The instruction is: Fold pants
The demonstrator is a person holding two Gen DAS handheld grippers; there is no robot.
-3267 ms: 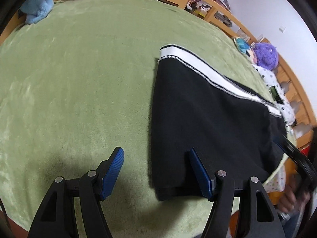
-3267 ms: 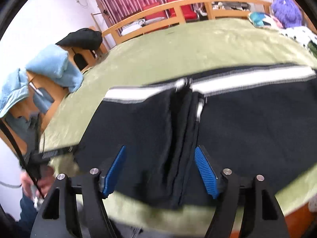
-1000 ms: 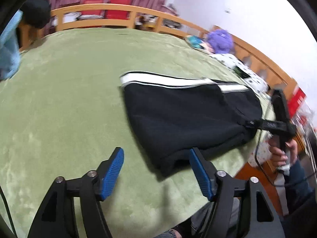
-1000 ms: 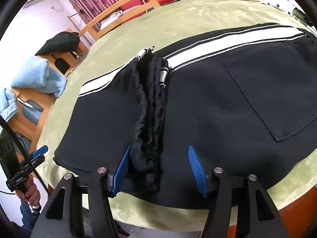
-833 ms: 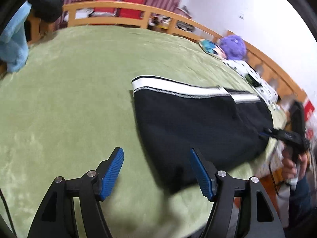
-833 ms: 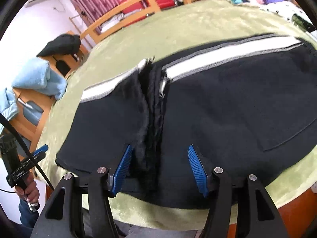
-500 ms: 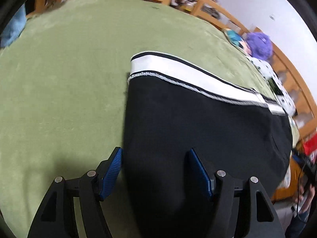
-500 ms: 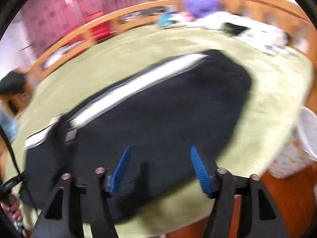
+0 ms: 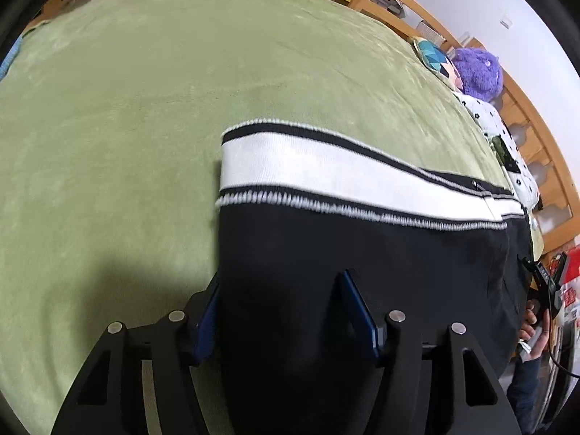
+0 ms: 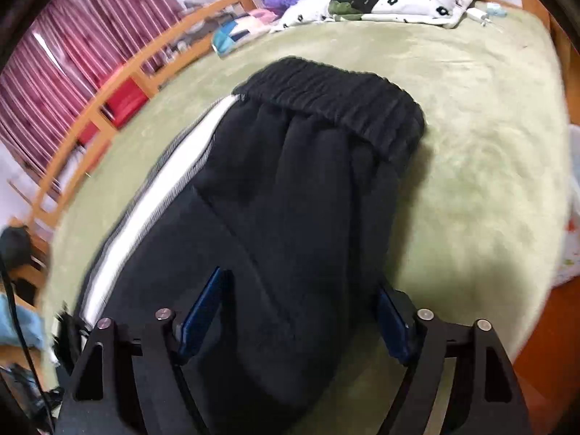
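Note:
Black pants (image 9: 362, 253) with a white side stripe (image 9: 326, 174) lie folded lengthwise on the green bed cover (image 9: 145, 108). My left gripper (image 9: 282, 311) is open, low over the leg end of the pants, with the fabric between its blue pads. In the right wrist view the pants (image 10: 290, 199) run away to the ribbed waistband (image 10: 337, 105). My right gripper (image 10: 301, 319) is open, low over the black fabric near its right edge.
A wooden bed rail (image 9: 417, 3) curves along the far side. A purple plush (image 9: 478, 72), a patterned cushion (image 9: 431, 54) and a dotted pillow (image 10: 380, 0) lie at the head end. The bed's edge and the floor (image 10: 543, 344) are at the right of the right gripper.
Both grippers have dropped closer to the pants. The left one slid over the leg end. The right one swung toward the waistband end, away from the bunched middle fold.

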